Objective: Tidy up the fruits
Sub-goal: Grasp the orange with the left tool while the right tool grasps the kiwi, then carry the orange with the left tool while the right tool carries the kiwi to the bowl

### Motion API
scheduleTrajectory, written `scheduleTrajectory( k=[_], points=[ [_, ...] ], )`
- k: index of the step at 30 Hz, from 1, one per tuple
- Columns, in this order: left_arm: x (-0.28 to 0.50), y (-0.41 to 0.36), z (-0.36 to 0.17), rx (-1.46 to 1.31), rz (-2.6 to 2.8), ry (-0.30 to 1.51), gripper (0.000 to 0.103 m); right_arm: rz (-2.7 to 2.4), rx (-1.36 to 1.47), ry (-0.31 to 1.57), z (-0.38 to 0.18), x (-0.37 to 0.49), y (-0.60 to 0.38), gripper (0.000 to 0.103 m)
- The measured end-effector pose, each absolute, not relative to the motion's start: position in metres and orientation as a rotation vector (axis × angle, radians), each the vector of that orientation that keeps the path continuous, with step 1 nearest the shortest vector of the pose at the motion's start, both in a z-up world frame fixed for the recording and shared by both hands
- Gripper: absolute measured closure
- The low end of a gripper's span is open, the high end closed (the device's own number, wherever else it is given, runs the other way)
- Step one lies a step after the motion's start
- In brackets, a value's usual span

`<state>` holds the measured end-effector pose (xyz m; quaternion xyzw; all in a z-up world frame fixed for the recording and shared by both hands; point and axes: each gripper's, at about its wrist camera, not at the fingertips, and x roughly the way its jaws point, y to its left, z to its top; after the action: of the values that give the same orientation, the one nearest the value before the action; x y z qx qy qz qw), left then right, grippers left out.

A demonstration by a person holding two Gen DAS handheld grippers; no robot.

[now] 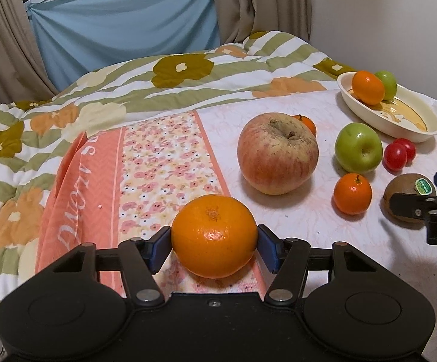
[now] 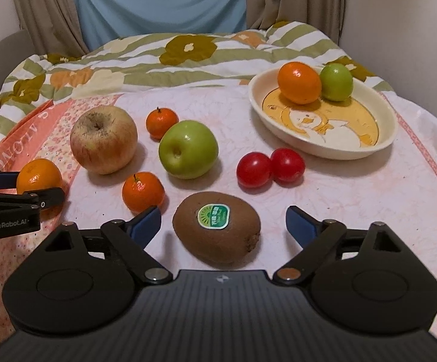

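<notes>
My left gripper (image 1: 214,246) is shut on a large orange (image 1: 214,235) that rests on the bed cover; the orange also shows in the right wrist view (image 2: 39,178). My right gripper (image 2: 223,226) is open around a brown kiwi (image 2: 217,230) with a green sticker, pads apart from it. A cream oval dish (image 2: 384,144) at the far right holds an orange (image 2: 299,82) and a small green fruit (image 2: 336,82). Loose on the cover lie a big red-yellow apple (image 2: 103,138), a green apple (image 2: 188,154), two small mandarins (image 2: 143,191), (image 2: 161,122) and two red tomatoes (image 2: 271,167).
The fruits lie on a pink floral bedspread (image 1: 164,163) over a bed. A green-striped quilt (image 2: 164,57) is bunched behind. Curtains and a blue sheet (image 2: 158,3) hang at the back. A wall stands on the right.
</notes>
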<state>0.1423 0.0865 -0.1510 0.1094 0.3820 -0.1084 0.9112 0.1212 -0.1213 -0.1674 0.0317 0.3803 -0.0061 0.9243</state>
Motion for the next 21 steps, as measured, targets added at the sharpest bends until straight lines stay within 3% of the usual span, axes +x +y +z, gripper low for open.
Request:
scheduleTrajectory(
  k=[7,12,21],
  points=[
    [0.134,0.086,-0.15,0.225,-0.211,0.796,0.039,0.003,0.051,0.802,-0.174,0.125,-0.117,0.0],
    [0.128,0.089,-0.149,0.211,-0.206,0.801,0.039,0.022,0.041,0.821,-0.178,0.128,-0.114,0.022],
    [0.121,0.084,-0.135,0.197,-0.197,0.783,0.039,0.043,0.035,0.816,-0.17,0.123,-0.119,0.023]
  ],
)
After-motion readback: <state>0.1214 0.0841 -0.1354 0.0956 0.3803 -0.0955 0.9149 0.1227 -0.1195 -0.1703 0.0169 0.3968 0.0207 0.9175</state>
